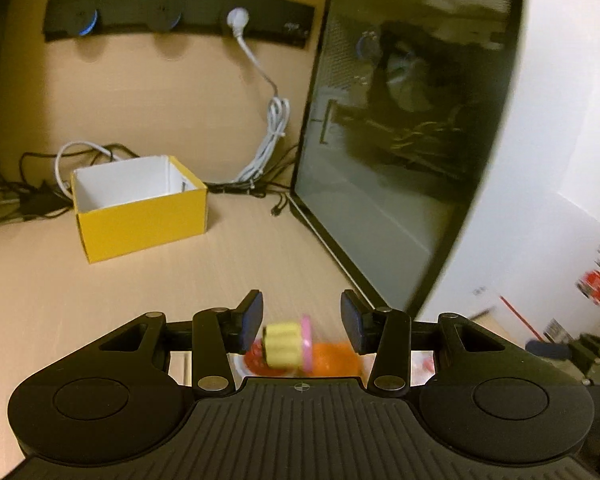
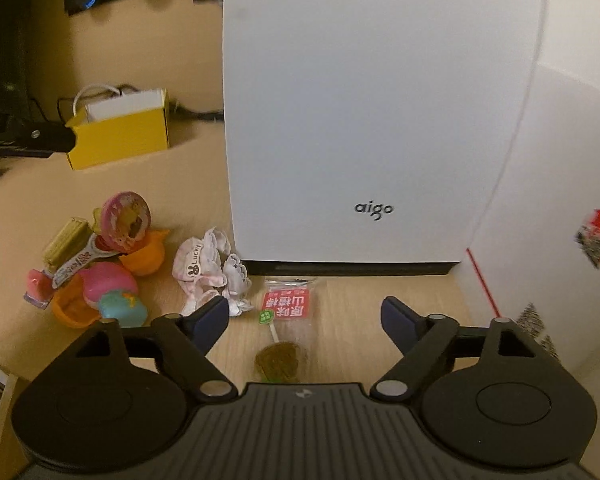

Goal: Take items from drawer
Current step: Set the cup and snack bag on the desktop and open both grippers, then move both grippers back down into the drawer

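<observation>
Where cables trail, wood desk [image 1: 148, 280].

I see a pale wood desk [image 2: 204, 168] carrying a white computer case [image 2: 380, 120] at twelve o'clock, a yellow box [image 2: 120, 144] at ten, toys [image 2: 100, 264] at nine, and a wrapped lollipop [image 2: 284, 320] dead centre.

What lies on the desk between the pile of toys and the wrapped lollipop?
In the right wrist view, a crumpled white-and-pink cloth lies between the pile of toys and the wrapped lollipop.

Warm dim light – blurry, fisheye edges
</observation>
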Action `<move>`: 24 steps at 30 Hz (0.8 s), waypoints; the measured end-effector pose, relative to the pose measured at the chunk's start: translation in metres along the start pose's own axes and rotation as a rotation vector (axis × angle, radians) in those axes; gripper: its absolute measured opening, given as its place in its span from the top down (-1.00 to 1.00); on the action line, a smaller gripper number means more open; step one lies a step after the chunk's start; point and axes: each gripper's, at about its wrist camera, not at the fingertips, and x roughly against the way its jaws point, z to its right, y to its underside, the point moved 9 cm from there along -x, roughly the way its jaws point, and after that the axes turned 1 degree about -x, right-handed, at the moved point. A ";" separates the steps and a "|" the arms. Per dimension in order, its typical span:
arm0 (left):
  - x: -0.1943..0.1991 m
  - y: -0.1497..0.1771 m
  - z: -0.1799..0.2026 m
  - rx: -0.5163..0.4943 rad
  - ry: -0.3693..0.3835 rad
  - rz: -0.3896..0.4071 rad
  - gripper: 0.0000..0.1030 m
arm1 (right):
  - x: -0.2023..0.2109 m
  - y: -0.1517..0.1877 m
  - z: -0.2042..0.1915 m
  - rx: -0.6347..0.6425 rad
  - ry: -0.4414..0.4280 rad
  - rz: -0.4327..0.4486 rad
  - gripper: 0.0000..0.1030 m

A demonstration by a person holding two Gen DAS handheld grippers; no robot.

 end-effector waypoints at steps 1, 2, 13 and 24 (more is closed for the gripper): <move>0.009 0.006 0.004 -0.004 -0.001 0.002 0.09 | 0.005 0.001 0.001 0.002 0.001 0.018 -0.72; 0.014 0.010 0.007 -0.003 -0.005 -0.001 0.09 | 0.011 0.003 0.002 0.003 0.003 0.039 -0.77; 0.044 0.113 0.066 -0.141 0.067 -0.206 0.09 | 0.042 0.053 0.018 -0.024 -0.056 0.032 -0.99; -0.011 0.210 0.081 -0.193 -0.009 -0.515 0.09 | 0.022 0.130 0.024 0.002 -0.028 -0.131 -0.99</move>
